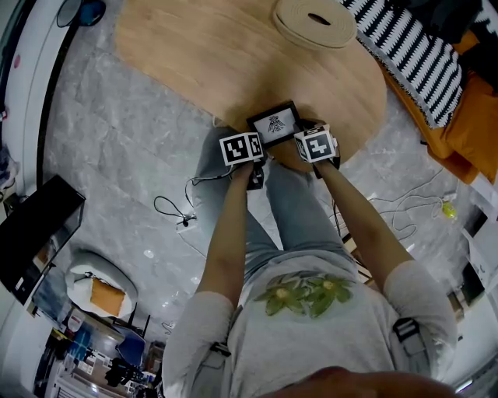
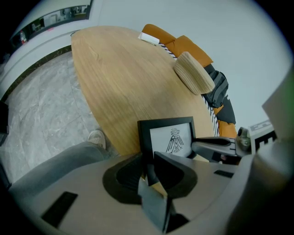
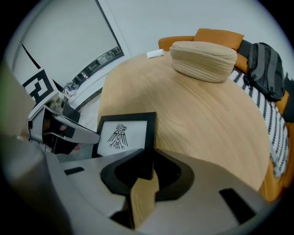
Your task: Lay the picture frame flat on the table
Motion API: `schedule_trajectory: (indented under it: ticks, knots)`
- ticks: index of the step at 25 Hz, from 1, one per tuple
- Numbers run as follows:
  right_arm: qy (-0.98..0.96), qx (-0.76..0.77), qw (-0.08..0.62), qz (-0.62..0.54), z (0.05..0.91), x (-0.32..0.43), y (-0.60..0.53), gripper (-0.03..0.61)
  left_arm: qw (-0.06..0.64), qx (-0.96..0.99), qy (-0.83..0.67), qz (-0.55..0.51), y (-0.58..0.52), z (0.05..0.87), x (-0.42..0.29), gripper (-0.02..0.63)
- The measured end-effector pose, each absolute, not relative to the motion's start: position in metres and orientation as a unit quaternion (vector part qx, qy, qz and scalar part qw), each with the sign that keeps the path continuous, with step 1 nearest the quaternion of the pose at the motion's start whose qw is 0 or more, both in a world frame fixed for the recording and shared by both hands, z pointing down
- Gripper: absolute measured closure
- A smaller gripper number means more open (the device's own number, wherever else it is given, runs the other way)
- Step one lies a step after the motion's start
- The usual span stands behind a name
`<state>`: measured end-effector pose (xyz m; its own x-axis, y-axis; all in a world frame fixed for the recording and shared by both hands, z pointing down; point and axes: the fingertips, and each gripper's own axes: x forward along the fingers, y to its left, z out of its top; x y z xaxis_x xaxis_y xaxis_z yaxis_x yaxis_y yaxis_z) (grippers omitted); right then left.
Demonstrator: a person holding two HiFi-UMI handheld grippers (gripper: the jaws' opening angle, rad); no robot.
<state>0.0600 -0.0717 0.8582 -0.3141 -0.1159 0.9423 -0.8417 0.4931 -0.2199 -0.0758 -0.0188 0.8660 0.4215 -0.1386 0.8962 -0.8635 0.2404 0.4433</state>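
Note:
A black picture frame with a bird drawing on white is held between both grippers at the near edge of the wooden table. It faces up, tilted; I cannot tell whether it touches the tabletop. My left gripper is shut on the frame's left side, and in the left gripper view its jaws pinch the frame by its black border. My right gripper is shut on the right side, its jaws clamping the frame at the right edge. Each gripper shows in the other's view.
A round woven cushion lies at the table's far side, with a small white object beyond it. A striped cloth, an orange sofa and a backpack sit to the right. Cables trail on the grey floor.

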Motion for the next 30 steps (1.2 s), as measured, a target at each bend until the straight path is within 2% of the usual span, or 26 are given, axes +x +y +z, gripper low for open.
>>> schedule_trajectory:
  ticks: [12,30]
  knots:
    - [-0.722,0.327,0.478,0.379,0.871,0.065,-0.066,0.494,0.619,0.578,-0.447,0.290,-0.016,0.874,-0.070,0.508]
    - [-0.715,0.325,0.489,0.380,0.873,0.067,-0.067,0.481,0.639,0.554,-0.465,0.260,-0.016,0.874,-0.070,0.504]
